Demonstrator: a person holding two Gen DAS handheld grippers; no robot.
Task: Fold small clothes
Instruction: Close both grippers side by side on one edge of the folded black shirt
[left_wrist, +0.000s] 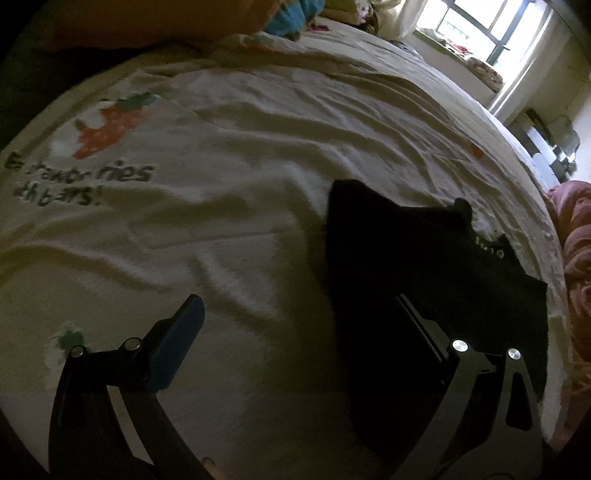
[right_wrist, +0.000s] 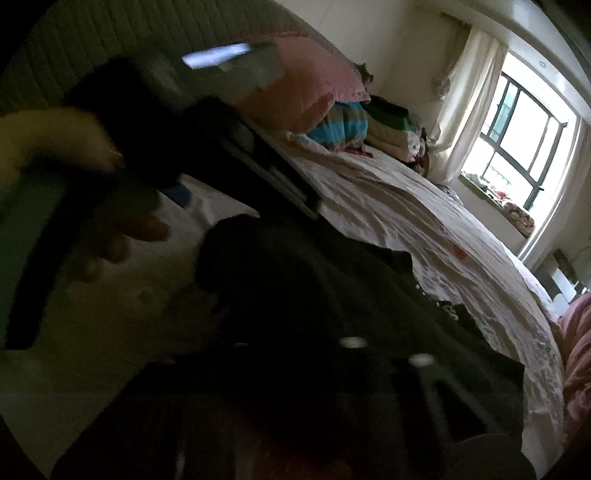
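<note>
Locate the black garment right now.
In the left wrist view, the black garment lies on the cream bedsheet, right of centre, under the left gripper's right finger, near the bed's right edge.

Left gripper (left_wrist: 299, 332) hovers low, jaws spread wide — right gripper's own jaws too dark to read.

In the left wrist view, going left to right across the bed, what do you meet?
Strawberry print with lettering on the bedsheet → blue-padded finger of the left gripper → black garment → pink blanket at the right edge.
</note>
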